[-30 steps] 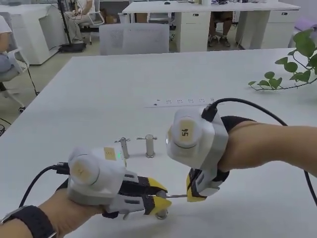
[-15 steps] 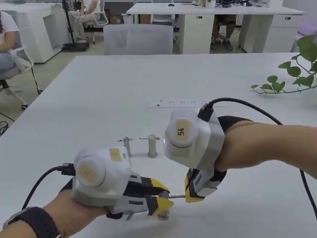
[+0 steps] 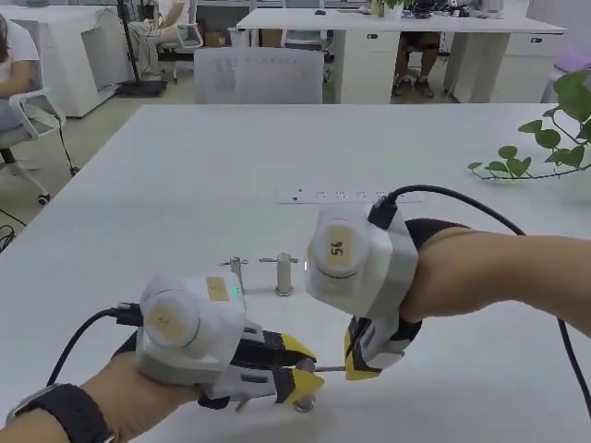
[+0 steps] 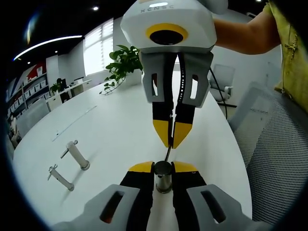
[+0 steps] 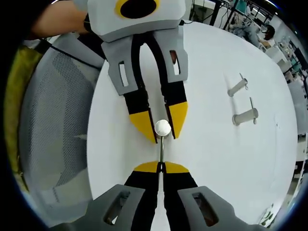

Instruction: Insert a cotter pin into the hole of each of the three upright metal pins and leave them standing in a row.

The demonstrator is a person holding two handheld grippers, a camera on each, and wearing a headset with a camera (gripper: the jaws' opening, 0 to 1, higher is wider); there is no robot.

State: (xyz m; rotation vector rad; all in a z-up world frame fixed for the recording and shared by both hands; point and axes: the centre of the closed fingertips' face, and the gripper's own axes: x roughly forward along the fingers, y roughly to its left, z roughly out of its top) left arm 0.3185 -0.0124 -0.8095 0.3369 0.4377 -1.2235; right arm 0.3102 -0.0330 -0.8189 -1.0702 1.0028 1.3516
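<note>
Metal pin (image 4: 163, 179) gripped by L tongs (image 4: 162, 167), cotter pin (image 5: 162, 151) by R tongs (image 5: 161, 167); cotter pin could be bent if misaligned.

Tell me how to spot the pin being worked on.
On the white table, look at the near edge, in front of the two pins standing side by side. The pin you want is clamped by the left hand-held gripper, with a cotter pin pointing at its top; the others stand free.

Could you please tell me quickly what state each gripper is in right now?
The left gripper is closed on an upright metal pin.
The right gripper is closed on a cotter pin.
</note>
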